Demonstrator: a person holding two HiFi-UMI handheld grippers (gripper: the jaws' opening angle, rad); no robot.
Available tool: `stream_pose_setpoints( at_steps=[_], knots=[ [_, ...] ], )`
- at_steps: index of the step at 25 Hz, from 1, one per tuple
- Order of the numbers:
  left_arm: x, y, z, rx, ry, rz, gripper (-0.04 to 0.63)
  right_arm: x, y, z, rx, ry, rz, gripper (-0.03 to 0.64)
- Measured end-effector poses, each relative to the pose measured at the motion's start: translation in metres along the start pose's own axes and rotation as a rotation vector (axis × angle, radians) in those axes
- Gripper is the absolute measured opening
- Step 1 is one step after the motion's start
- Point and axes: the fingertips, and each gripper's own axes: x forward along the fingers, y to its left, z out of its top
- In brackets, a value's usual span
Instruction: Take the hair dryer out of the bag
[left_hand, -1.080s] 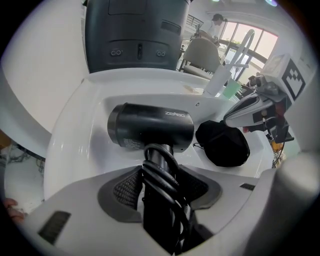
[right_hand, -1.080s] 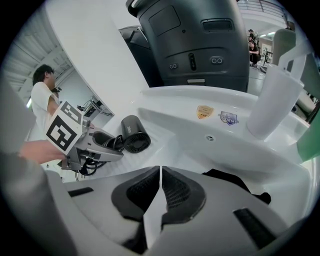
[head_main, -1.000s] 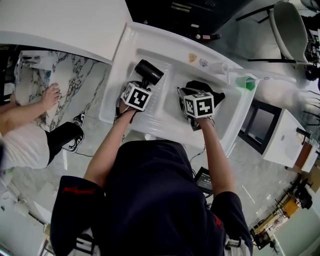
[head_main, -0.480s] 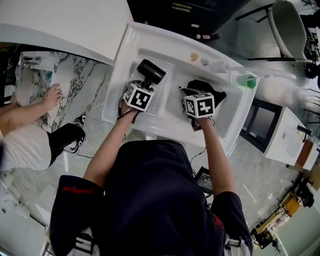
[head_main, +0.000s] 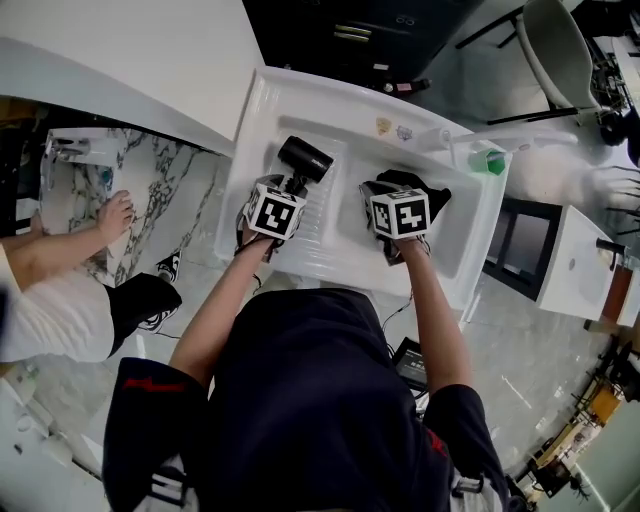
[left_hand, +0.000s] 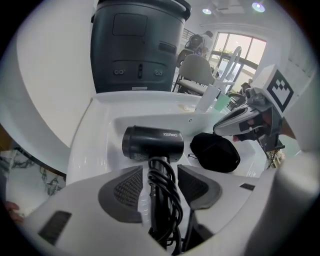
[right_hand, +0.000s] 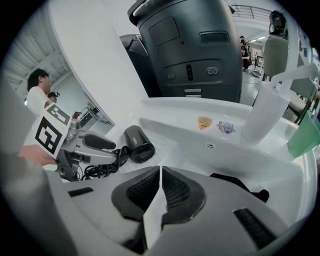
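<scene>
The left tool (left_hand: 159, 172) grips the cord-wrapped handle of the black barrel-shaped hair dryer (left_hand: 152, 142); the handle runs out along the tool, the barrel crosswise just past its tips, clear of the bag, over the white moulded basin (left_hand: 97, 120); off to its right lies the soft black pouch bag (left_hand: 215, 152); the right tool (right_hand: 160, 175), above that bag, is pinched closed with nothing seen between its pads; nothing seems to bar a lift
</scene>
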Motion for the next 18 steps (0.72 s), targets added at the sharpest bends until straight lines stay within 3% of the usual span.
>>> stream_pose_setpoints(
  at_steps=[7,12,18],
  knots=[
    [-0.021,-0.005,0.027,0.083,-0.090,-0.045,0.143,-0.018,0.014,0.023,-0.004,-0.094,-0.054,0.041],
    [-0.049,-0.015,0.061,0.132,-0.224,-0.061,0.048,-0.033,0.021,0.033,-0.008,-0.156,-0.088,0.041],
    [-0.070,-0.031,0.078,0.162,-0.300,-0.100,0.031,-0.058,0.031,0.046,-0.041,-0.228,-0.113,0.041]
  ],
)
